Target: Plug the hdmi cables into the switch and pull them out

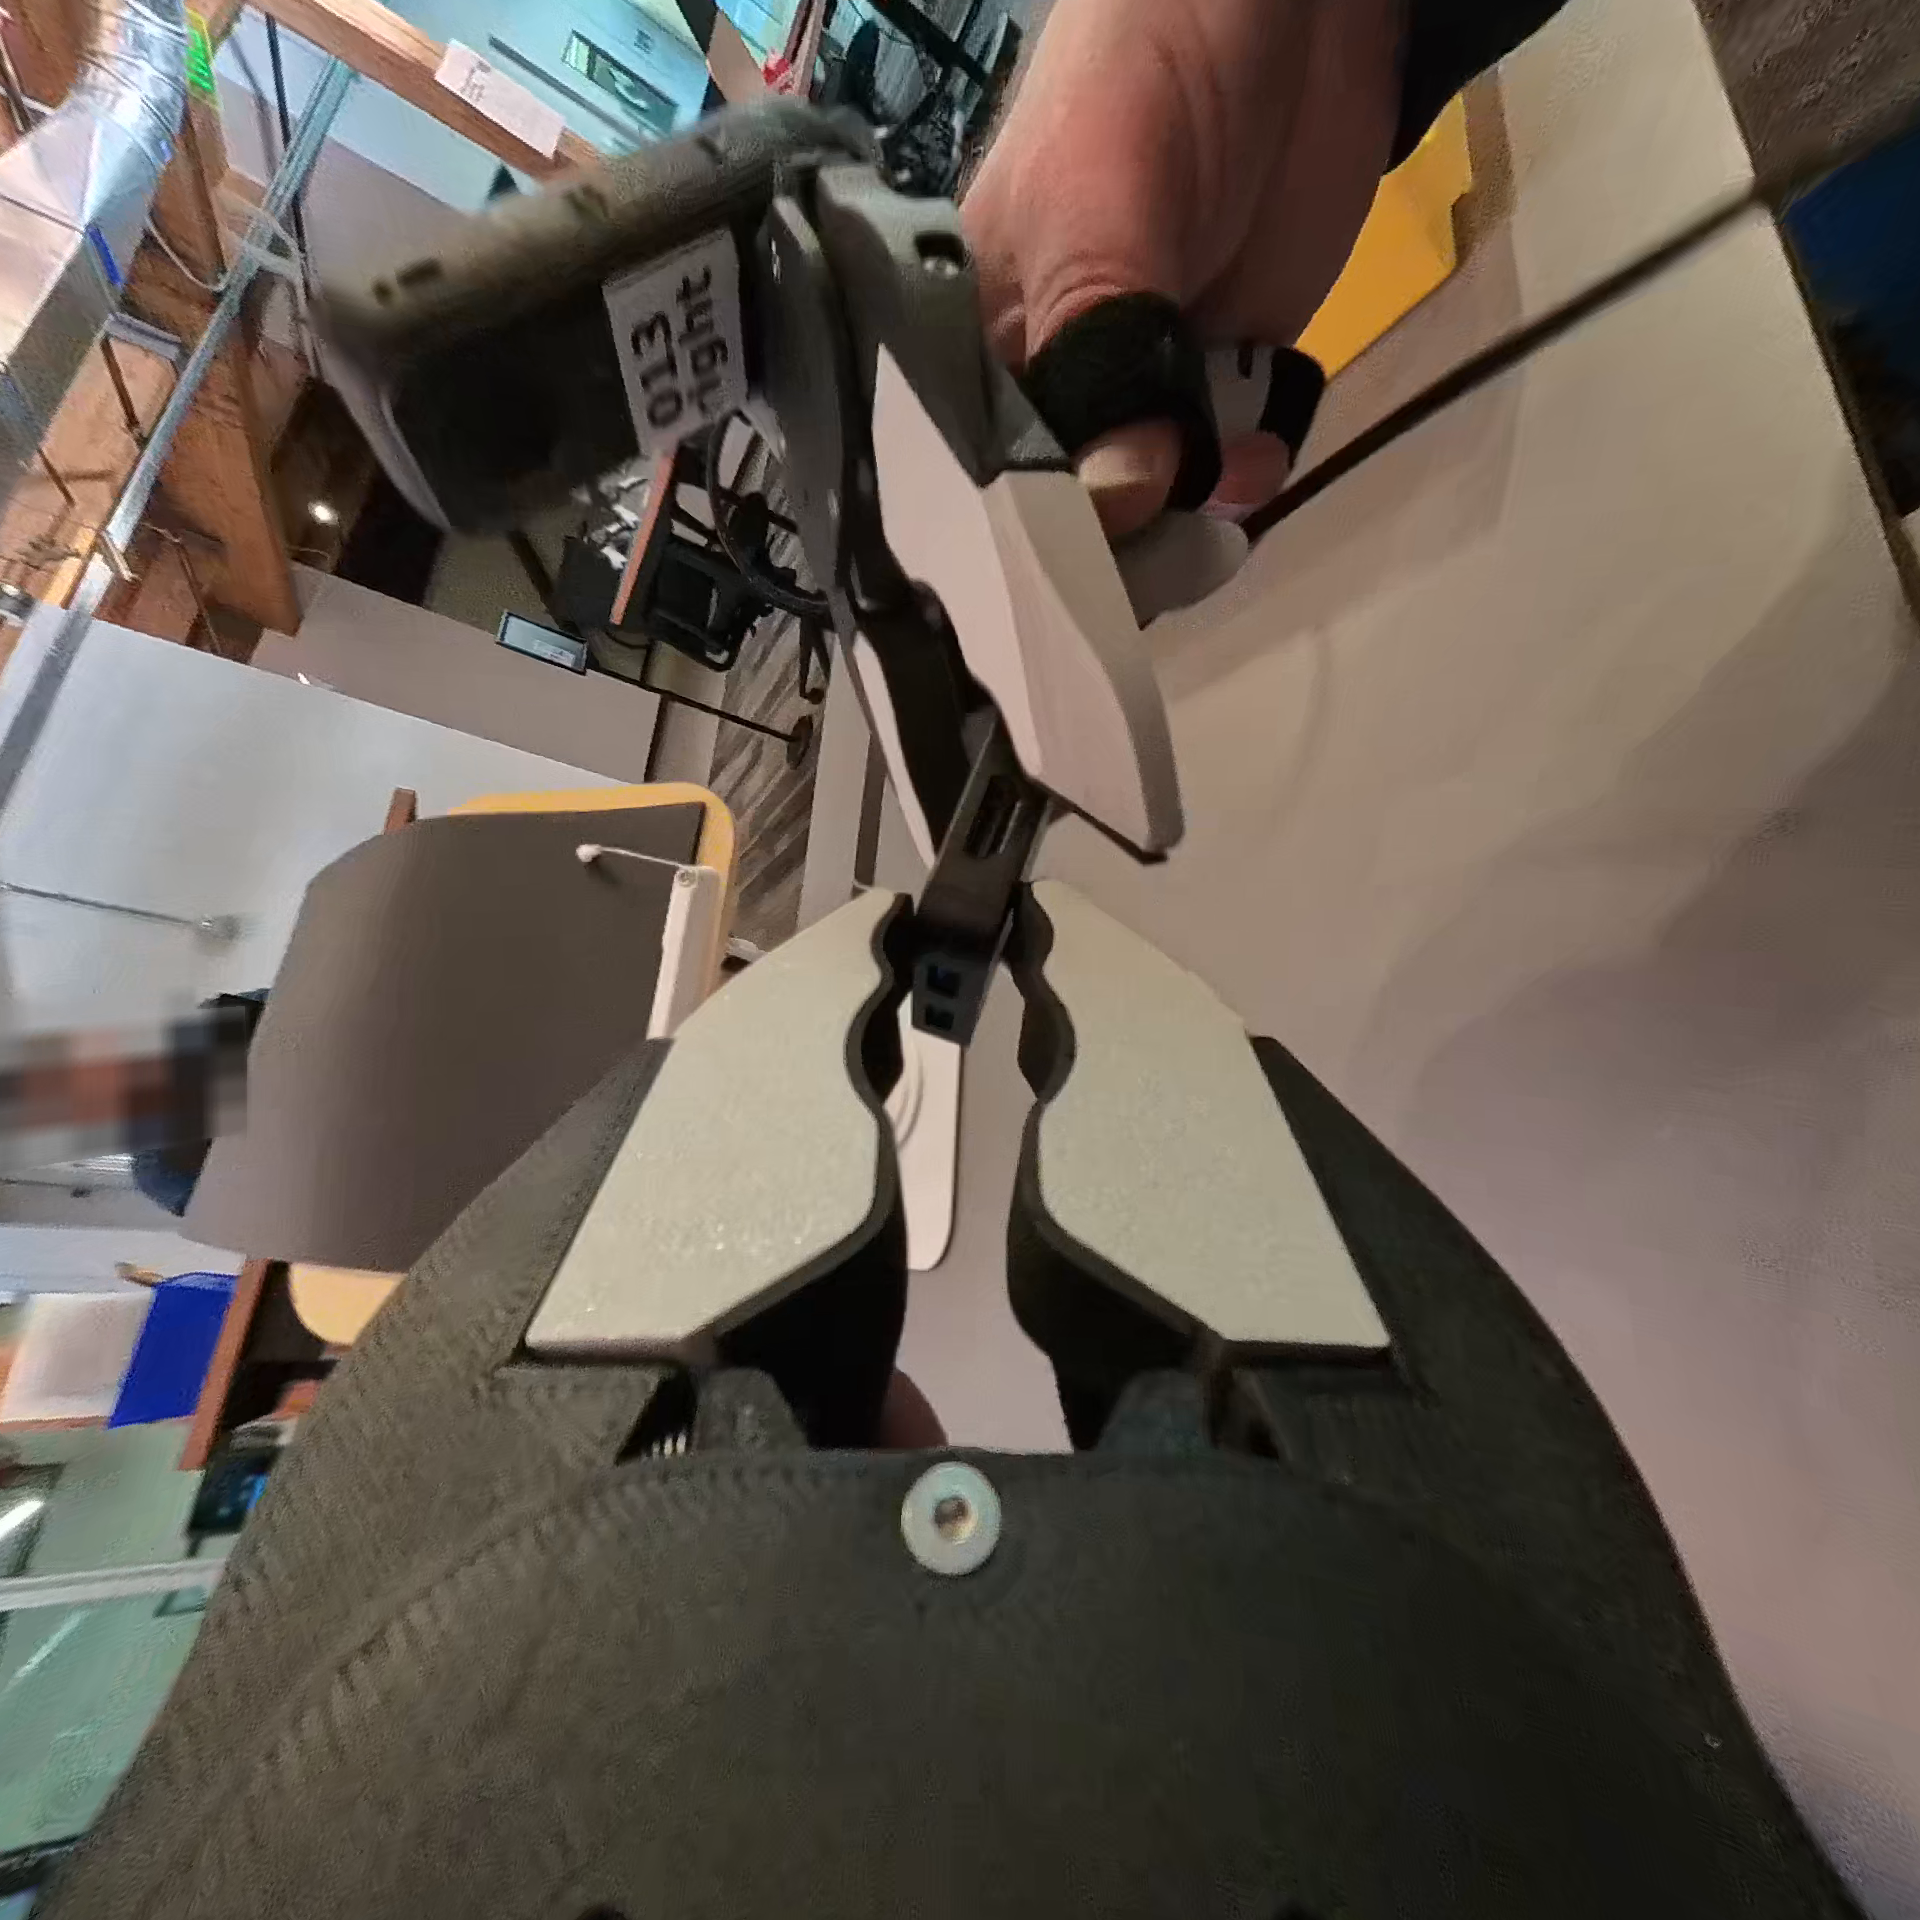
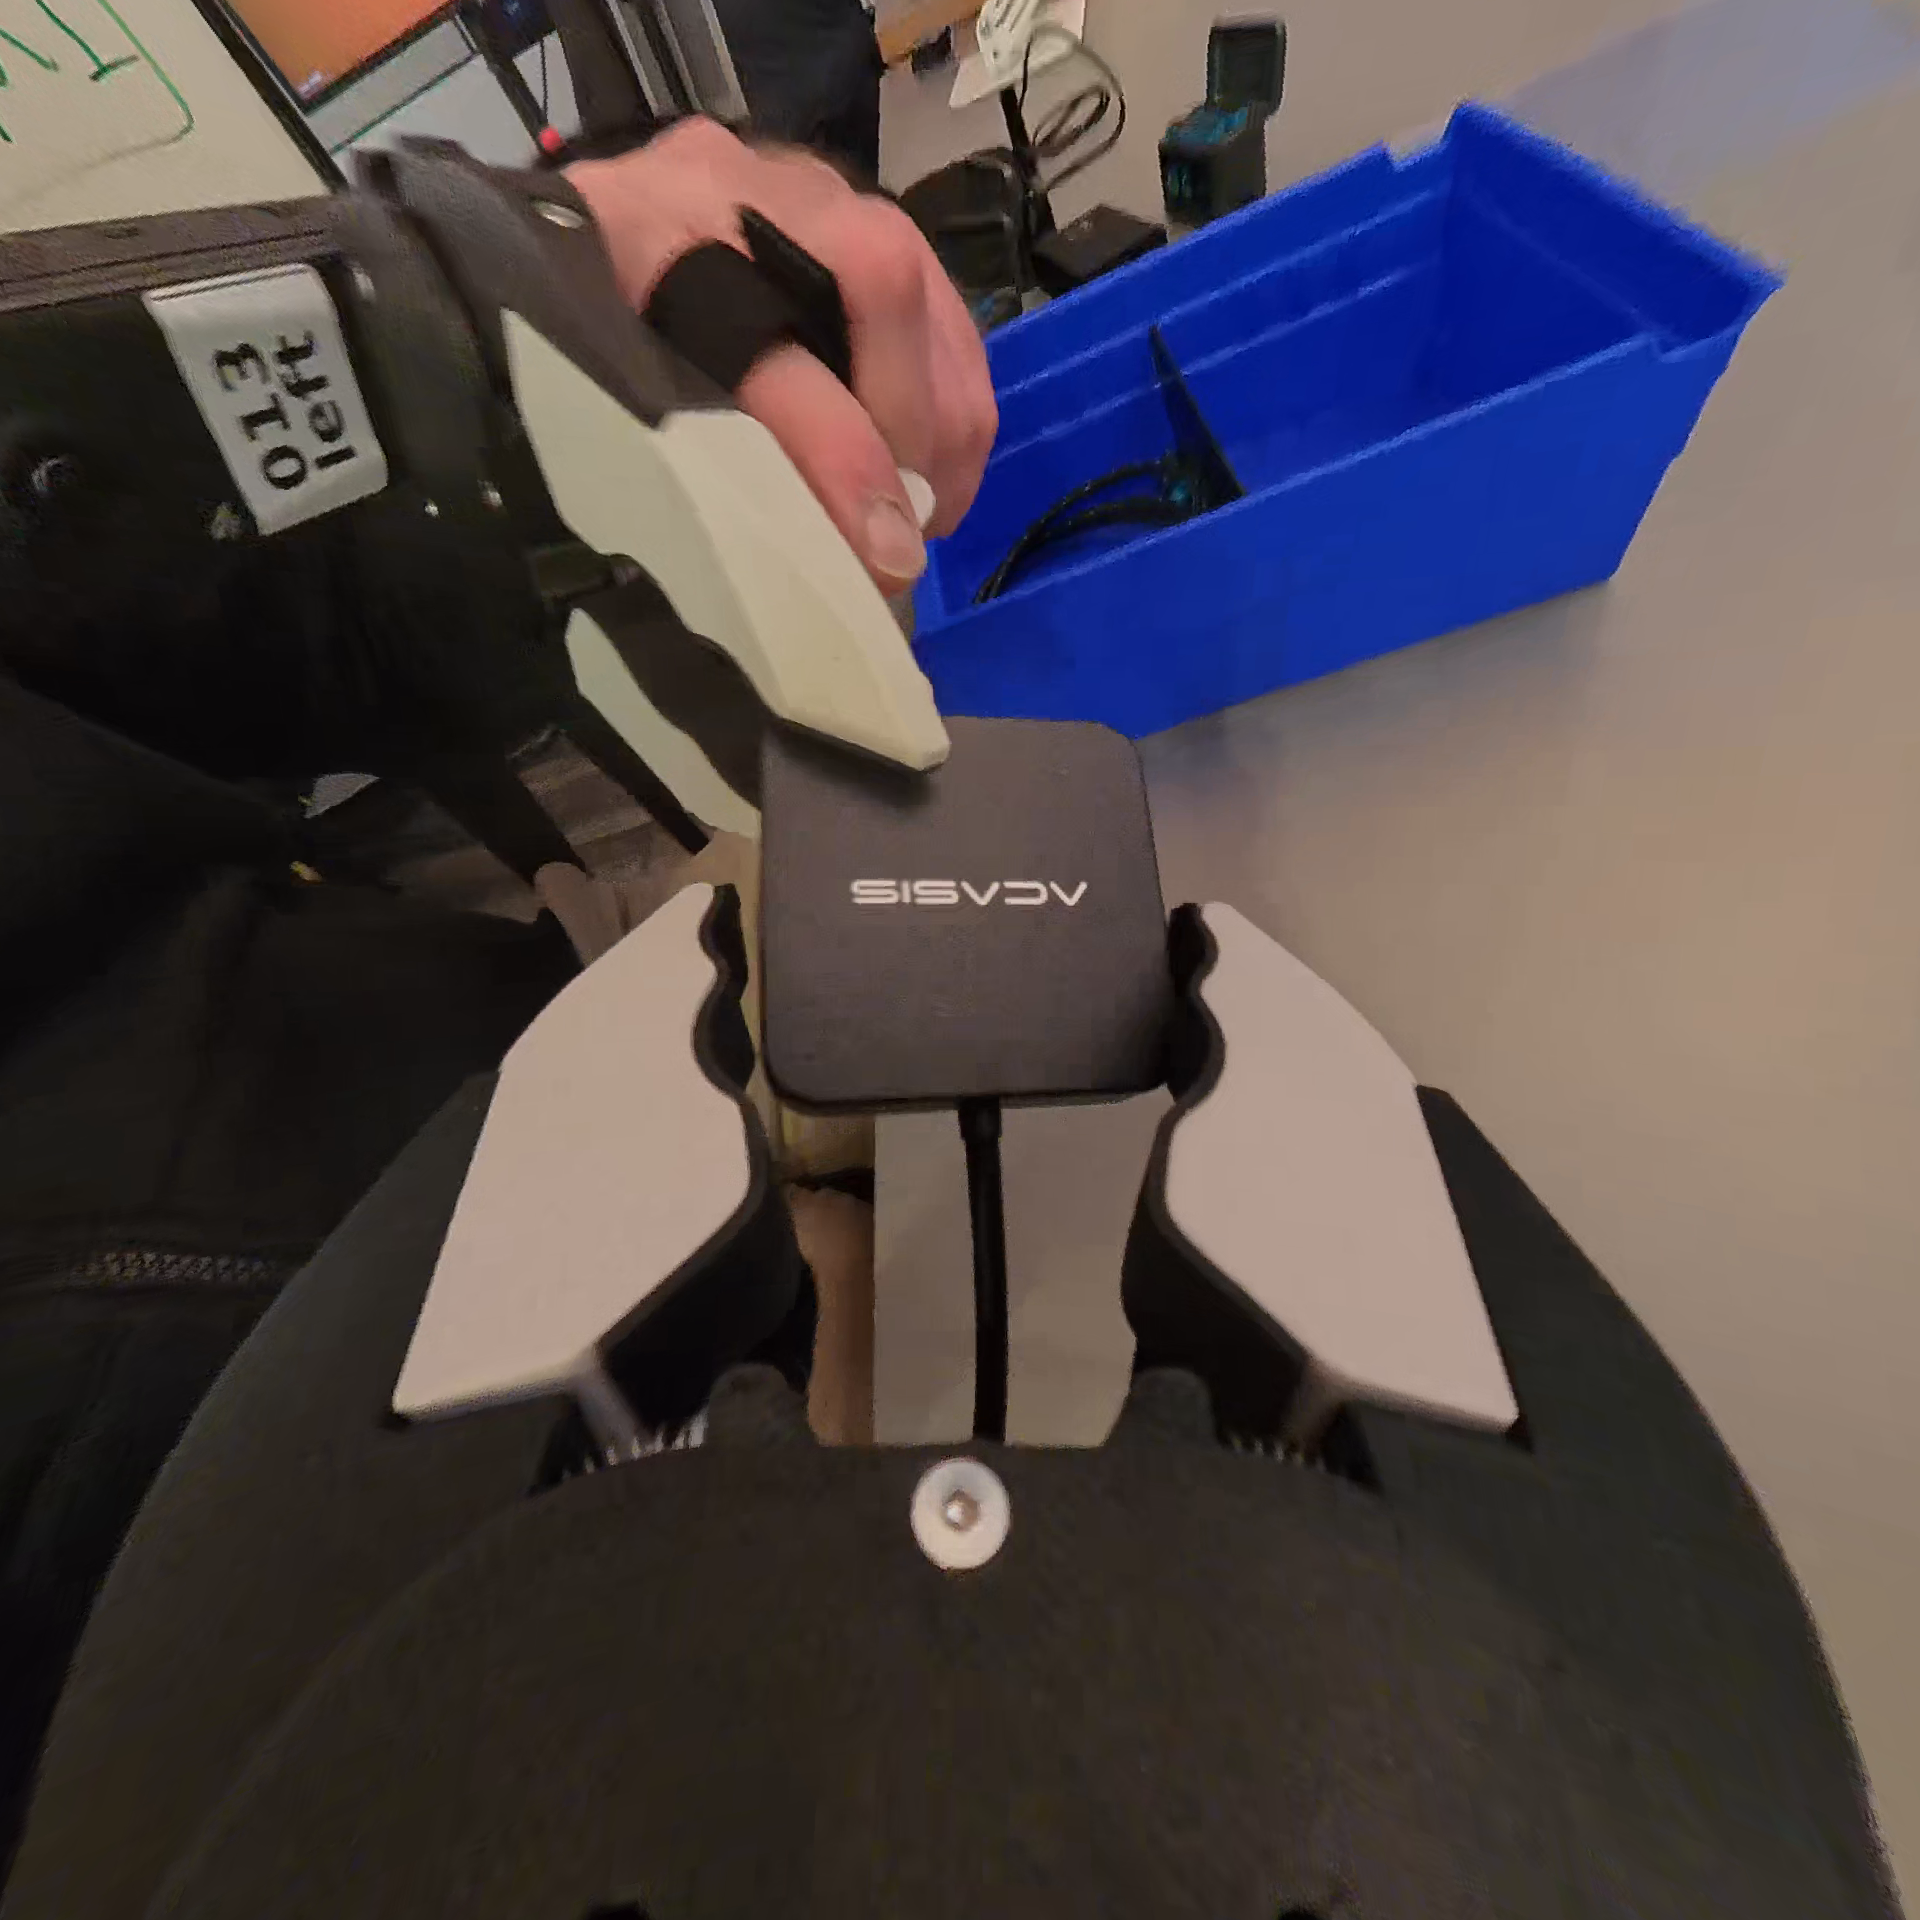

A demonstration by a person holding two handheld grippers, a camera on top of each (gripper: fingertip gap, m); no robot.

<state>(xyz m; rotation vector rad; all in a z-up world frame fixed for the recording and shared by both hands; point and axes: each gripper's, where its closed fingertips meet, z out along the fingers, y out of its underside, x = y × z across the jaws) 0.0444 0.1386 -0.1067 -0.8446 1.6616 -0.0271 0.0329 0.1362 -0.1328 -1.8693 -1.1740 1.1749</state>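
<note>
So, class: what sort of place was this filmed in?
Probably a lab or workshop. A whiteboard stands behind the grey table, a blue parts bin holds cables, and exposed ductwork runs overhead.

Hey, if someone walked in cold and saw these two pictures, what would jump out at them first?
First, the flat black square switch box at the centre of the right wrist view, clamped by the right gripper, with the left gripper pinching its far edge. Next, the bright blue plastic bin behind it on the grey table, with a coiled black cable inside.
</note>
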